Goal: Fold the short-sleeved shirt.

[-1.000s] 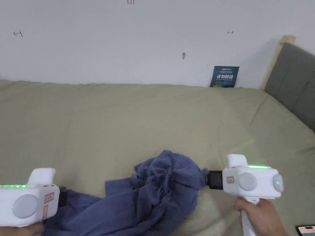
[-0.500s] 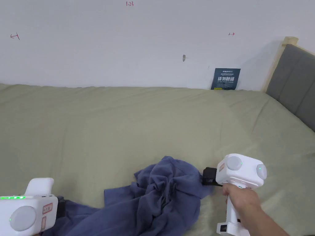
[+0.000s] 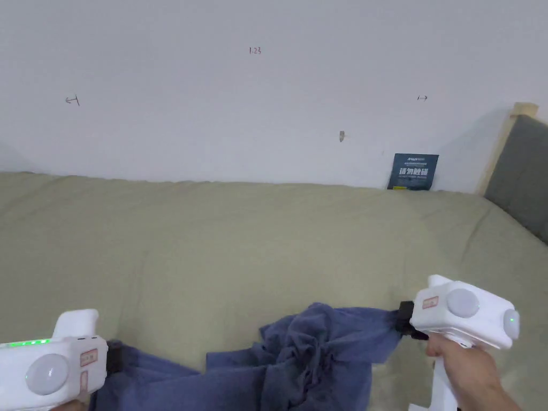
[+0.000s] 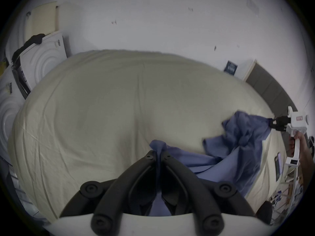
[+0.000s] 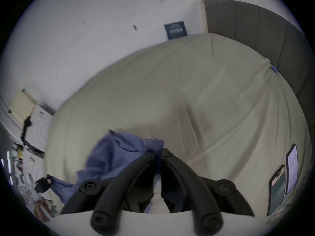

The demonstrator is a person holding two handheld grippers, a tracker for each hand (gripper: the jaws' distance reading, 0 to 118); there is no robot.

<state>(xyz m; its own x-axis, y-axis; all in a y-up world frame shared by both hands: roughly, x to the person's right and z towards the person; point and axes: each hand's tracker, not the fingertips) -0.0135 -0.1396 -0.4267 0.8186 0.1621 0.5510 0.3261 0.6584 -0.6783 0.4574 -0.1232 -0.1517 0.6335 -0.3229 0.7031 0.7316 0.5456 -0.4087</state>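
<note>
Head cam sits up high at the near edge of the bed (image 3: 267,230), looking across it at the white wall (image 3: 241,96). Each gripper cam rides low, right behind its own jaws, fisheye, close over the sheet. The left gripper (image 4: 158,154) cam faces the wall and catches the right gripper (image 4: 272,123) far off at its right. The right one is tilted, headboard (image 5: 255,35) up top. All three share the blue shirt (image 3: 316,353) and the dark sign (image 3: 412,172).

the shirt (image 3: 299,358) lies on the bed (image 3: 241,241) between my left gripper (image 4: 158,156) and my right gripper (image 5: 157,152). behind the bed stands the wall (image 3: 214,107), the headboard (image 3: 519,171) at right.
</note>
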